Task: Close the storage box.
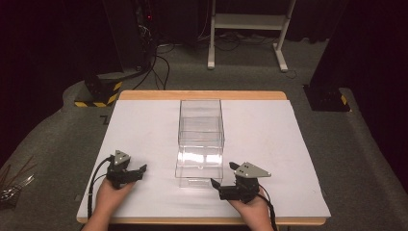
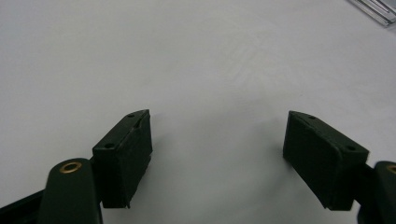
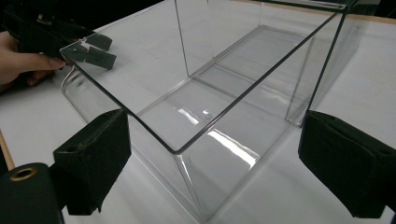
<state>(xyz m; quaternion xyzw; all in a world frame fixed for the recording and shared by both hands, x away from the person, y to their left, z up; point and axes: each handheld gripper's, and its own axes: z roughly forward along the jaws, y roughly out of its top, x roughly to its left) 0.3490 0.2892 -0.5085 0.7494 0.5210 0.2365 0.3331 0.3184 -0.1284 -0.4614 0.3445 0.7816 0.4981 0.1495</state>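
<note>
From the high view, the clear plastic drawer box [image 1: 200, 142] stands at the table's [image 1: 144, 125] middle, its drawer pulled toward the near edge.

The left gripper [image 2: 217, 135] has its jaws wide over bare table.

The right gripper [image 3: 212, 154] has its jaws wide beside the drawer's corner.

Bright overhead light on the white table [image 1: 144, 125] — dark surroundings, glare on the clear box [image 3: 219, 140].
</note>
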